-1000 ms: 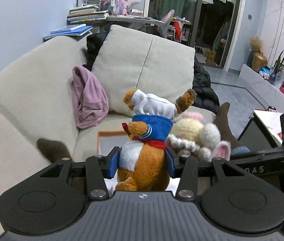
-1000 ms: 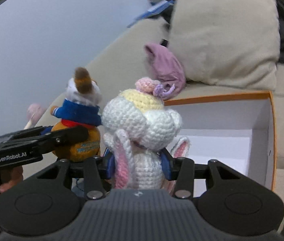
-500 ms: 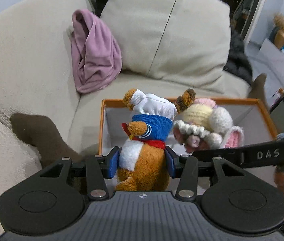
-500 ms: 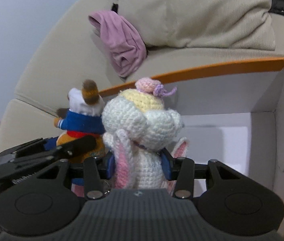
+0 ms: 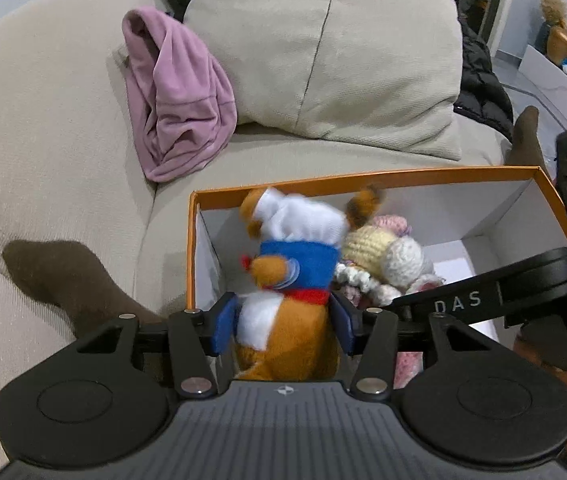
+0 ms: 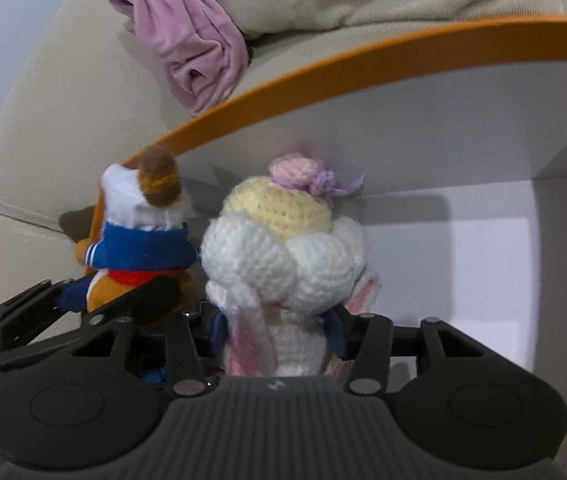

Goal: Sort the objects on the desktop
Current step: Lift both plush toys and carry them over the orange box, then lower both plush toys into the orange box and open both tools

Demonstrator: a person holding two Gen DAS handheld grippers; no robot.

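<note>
As both toys come over the box, this drop-off looks all but finished. The box sits on the sofa seat, its orange rim running just in front of the cushion, with a purple cloth lying beyond its far left corner.

Left gripper first: its fingers have just been easing apart with the fox between them. The fox is smeared while the fingers are sharp, so I'd call that a toy slipping free, with the pads no longer pinching. It hangs upright against the box's left wall, near the front corner, with its head about level with the rim.

Right gripper is doing the same. Its fingers have just been spreading, with the bunny between them, and the pads look just off the yarn rather than squeezing it. The bunny stands upright just beside the fox, toward the middle of the box, apparently touching it.

So, the score. Two toys are inside the walls and all but let go. The rest of the white floor, out to the right wall, shows bare. What's left here, as I judge it, is short: let both settle, then lift the fingers clear without catching an ear or the rim. Whether other things wait to be sorted, these views don't show.
</note>
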